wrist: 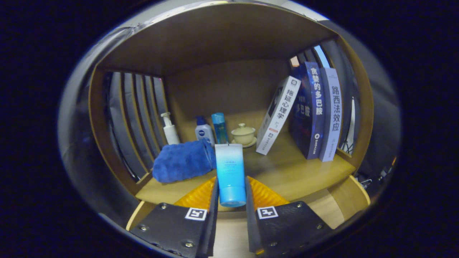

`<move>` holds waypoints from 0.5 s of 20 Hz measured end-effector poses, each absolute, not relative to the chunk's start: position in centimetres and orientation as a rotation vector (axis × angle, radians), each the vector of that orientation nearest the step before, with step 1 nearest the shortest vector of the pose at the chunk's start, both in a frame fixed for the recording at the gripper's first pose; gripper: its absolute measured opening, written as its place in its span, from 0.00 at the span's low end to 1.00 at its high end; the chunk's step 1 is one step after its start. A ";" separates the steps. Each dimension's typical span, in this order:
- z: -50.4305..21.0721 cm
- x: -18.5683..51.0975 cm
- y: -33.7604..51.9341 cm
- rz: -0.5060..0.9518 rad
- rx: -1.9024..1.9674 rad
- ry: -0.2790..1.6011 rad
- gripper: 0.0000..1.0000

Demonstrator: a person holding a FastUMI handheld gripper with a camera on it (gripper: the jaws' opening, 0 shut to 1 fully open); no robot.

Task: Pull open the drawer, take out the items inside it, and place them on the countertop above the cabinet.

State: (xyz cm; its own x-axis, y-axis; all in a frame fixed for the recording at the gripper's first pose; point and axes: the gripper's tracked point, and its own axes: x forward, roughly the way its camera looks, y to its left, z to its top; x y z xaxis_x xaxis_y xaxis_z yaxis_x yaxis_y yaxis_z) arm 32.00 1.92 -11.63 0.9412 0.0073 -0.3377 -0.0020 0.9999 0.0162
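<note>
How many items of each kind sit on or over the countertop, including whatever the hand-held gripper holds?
Tubes: 1, the blue tube, clamped between the hand-held gripper fingers
Bottles: 3: pump bottle, white bottle, blue bottle
Towels: 1, blue towel
Lidded cups: 1, on a saucer
Books: 3
Total: 9

My gripper (231,186) clamps a blue tube (230,173) between both fingers, cap end toward me, over the wooden countertop (297,172). Just beyond lies a rolled blue towel (183,161); behind it stand a pump bottle (169,129), two small bottles, a lidded cup (243,134) (on a saucer) and three books (312,114).
</note>
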 end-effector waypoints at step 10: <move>-13.9 34.0 0.9 -0.057 0.014 0.367 0.42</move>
State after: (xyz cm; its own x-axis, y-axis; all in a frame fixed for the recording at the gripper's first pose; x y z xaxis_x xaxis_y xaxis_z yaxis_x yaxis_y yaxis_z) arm 34.05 0.87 -13.87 0.9318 -0.0535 -0.3591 0.0584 0.9983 0.0029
